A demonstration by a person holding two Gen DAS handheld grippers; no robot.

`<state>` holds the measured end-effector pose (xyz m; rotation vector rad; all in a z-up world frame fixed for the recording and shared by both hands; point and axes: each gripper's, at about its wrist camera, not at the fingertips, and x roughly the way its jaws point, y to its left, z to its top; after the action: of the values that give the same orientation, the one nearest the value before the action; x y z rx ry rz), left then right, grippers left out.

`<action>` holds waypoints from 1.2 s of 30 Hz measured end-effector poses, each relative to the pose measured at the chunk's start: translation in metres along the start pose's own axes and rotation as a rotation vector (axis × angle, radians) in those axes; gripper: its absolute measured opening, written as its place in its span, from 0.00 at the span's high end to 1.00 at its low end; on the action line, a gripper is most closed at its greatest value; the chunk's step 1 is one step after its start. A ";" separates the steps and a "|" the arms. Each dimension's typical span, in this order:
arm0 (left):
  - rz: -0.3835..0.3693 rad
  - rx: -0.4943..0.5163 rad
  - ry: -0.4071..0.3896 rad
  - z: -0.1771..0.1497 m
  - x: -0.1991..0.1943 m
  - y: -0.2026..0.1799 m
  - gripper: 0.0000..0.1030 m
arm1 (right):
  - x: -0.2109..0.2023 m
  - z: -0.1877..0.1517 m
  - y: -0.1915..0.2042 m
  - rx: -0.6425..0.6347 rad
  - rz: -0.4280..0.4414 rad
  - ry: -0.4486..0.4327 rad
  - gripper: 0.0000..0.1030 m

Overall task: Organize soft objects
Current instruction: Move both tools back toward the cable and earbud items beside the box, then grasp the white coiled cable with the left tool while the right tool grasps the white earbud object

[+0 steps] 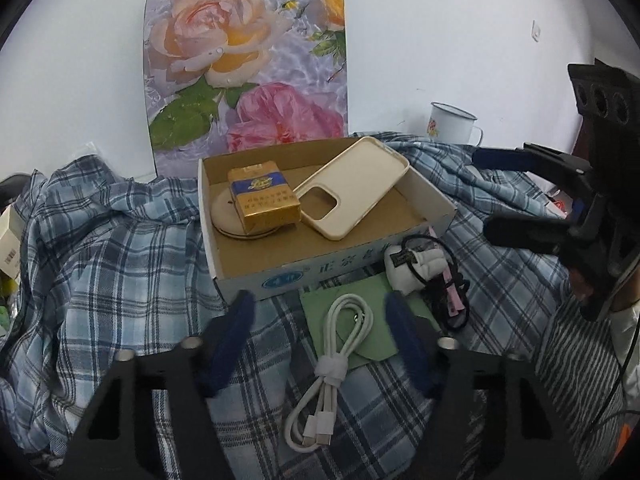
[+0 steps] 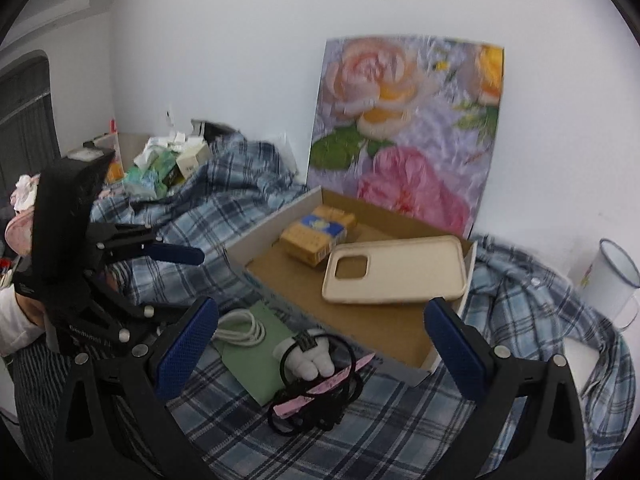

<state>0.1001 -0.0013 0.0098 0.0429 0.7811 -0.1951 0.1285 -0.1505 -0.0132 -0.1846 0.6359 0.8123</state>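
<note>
A cardboard box lies on a blue plaid shirt. Inside it are a cream phone case, a gold cigarette pack and a round beige disc. In front lie a coiled white cable on a green cloth, a small white plush, and black hair ties with a pink strip. My left gripper is open over the cable. My right gripper is open, above the plush.
A floral board leans on the white wall behind the box. A white enamel mug stands at the right. Boxes and packets pile up at the far left. A striped cloth lies at the right.
</note>
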 end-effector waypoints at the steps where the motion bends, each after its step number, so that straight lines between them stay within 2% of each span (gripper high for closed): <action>1: -0.001 0.001 0.002 0.000 0.001 0.000 0.42 | 0.004 -0.001 0.000 -0.004 0.000 0.015 0.00; 4: -0.028 0.001 0.030 -0.003 0.005 0.000 0.51 | 0.012 -0.006 0.000 -0.007 0.012 0.048 0.00; 9: -0.044 0.022 0.118 -0.008 0.017 -0.003 0.53 | 0.023 -0.012 0.000 -0.008 0.030 0.086 0.01; 12: -0.052 0.044 0.158 -0.012 0.021 -0.005 0.67 | 0.029 -0.015 0.000 -0.009 0.037 0.107 0.01; 15: -0.055 0.065 0.185 -0.015 0.024 -0.009 0.72 | 0.033 -0.017 0.001 -0.008 0.039 0.121 0.01; 20: -0.057 0.070 0.208 -0.017 0.027 -0.009 0.74 | 0.037 -0.020 0.003 -0.014 0.048 0.136 0.01; 22: -0.056 0.076 0.235 -0.020 0.032 -0.010 0.74 | 0.040 -0.021 0.005 -0.027 0.042 0.139 0.08; 23: -0.064 0.088 0.258 -0.022 0.035 -0.011 0.74 | 0.041 -0.021 0.007 -0.040 0.042 0.137 0.19; 24: -0.057 0.103 0.257 -0.023 0.035 -0.014 0.74 | 0.042 -0.022 0.009 -0.051 0.049 0.138 0.23; 26: -0.041 0.122 0.256 -0.024 0.035 -0.017 0.74 | 0.048 -0.025 0.009 -0.056 0.049 0.161 0.23; 28: -0.041 0.120 0.256 -0.023 0.035 -0.017 0.78 | 0.053 -0.028 0.009 -0.060 0.032 0.180 0.23; 32: -0.039 0.115 0.252 -0.022 0.035 -0.015 0.80 | 0.055 -0.028 0.010 -0.064 0.025 0.177 0.24; 34: -0.037 0.118 0.249 -0.022 0.033 -0.015 0.80 | 0.056 -0.028 0.012 -0.070 0.032 0.176 0.26; 36: -0.034 0.123 0.246 -0.023 0.032 -0.016 0.80 | 0.060 -0.029 0.016 -0.083 0.038 0.190 0.34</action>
<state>0.1031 -0.0192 -0.0286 0.1723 1.0144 -0.2733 0.1347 -0.1143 -0.0706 -0.3284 0.7865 0.8651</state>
